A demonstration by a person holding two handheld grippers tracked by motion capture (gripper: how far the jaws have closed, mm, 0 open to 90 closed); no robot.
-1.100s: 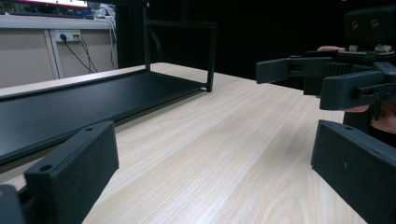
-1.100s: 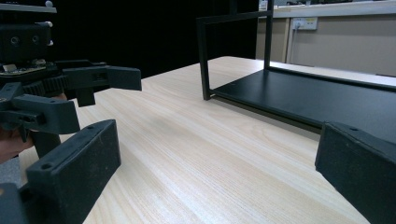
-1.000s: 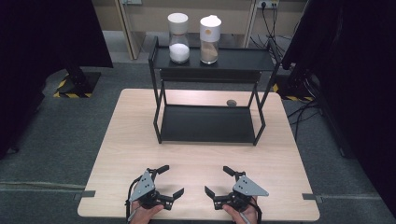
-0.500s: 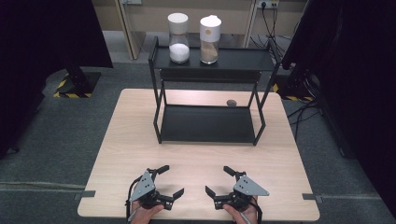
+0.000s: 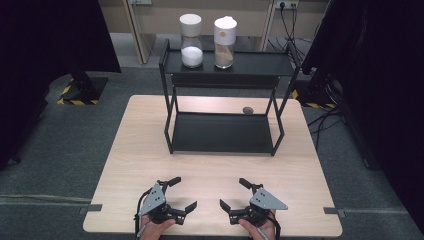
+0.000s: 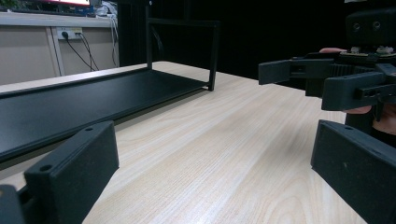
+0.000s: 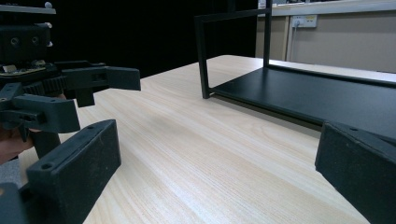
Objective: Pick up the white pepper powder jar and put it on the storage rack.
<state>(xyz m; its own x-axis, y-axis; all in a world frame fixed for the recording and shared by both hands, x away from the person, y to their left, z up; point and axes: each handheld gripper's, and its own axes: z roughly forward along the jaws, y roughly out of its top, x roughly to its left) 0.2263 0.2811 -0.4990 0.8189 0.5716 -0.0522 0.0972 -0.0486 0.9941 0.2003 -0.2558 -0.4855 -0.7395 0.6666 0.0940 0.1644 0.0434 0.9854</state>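
Left gripper (image 5: 184, 195) and right gripper (image 5: 232, 195), jaws spread and empty, rest at lower frame; rack (image 5: 223, 133) work unstarted.

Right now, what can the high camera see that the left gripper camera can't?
The high view alone has the two jars, white-filled jar and brown-filled jar, on the rack's top shelf, plus a small dark thing on the table. The left gripper view alone has a wall socket close up. Both share the table, the rack's bottom shelf and the right gripper, open.
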